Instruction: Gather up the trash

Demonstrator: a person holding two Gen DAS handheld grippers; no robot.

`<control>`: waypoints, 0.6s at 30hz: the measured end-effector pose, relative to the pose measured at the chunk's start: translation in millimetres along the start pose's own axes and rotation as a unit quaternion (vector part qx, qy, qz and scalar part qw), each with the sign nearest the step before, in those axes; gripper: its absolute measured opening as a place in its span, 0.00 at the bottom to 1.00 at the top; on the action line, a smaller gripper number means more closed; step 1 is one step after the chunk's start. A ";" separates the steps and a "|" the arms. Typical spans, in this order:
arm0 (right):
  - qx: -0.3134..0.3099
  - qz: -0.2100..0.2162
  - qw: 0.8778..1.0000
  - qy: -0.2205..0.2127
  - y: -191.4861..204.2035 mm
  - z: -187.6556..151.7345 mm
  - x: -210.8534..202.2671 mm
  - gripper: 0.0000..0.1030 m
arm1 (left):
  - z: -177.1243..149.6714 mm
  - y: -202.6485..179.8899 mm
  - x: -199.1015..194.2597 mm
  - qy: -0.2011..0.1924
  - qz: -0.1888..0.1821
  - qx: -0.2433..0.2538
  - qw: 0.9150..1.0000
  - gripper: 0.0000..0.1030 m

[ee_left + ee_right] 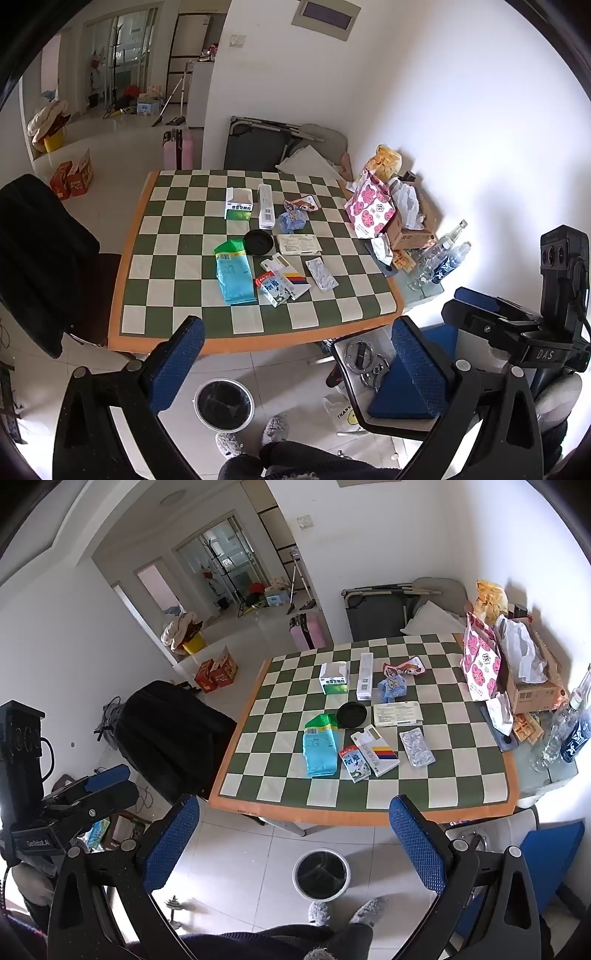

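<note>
Pre-grasp step judged: both tongs, left (295,354) and right (291,832), held apart and empty; crumpled blue wrapper (293,220) at 12 o'clock on green-checked bench (166,295) awaits reach toward round black-lined bin (224,404).

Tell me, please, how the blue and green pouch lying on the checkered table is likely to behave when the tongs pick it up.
The blue and green pouch lies flat and thin, so it is probably light. It looks like soft film, likely to flop if pinched by one end. Its glossy surface may slip.
</note>
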State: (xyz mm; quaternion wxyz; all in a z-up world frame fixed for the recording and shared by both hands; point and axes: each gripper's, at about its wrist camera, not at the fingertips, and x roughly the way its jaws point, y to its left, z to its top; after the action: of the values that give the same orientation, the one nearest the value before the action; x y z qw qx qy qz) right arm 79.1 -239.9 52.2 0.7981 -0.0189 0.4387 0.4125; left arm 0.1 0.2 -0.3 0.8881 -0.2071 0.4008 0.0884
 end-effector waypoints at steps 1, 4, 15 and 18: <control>0.002 -0.002 1.000 0.002 -0.8 0.8 0.4 1.00 | -0.1 -0.1 0.0 0.000 0.000 0.000 1.000 1.00; 0.003 -0.001 1.000 0.003 -3.2 2.9 0.6 1.00 | -0.2 -0.2 0.6 0.000 0.001 -0.001 1.000 1.00; 0.001 -0.001 1.000 0.005 -10.0 9.9 -1.8 1.00 | -6.0 1.6 1.3 -0.003 0.002 -0.002 1.000 1.00; 0.002 -0.002 1.000 0.007 -8.2 8.2 7.9 1.00 | 1.4 7.7 -5.3 -0.002 0.000 -0.007 1.000 1.00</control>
State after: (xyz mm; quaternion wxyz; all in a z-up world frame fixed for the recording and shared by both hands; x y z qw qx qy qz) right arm 92.4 -237.0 48.9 0.7958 -0.0214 0.4450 0.4101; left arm -5.0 7.8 2.2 0.8873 -0.2129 0.3988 0.0915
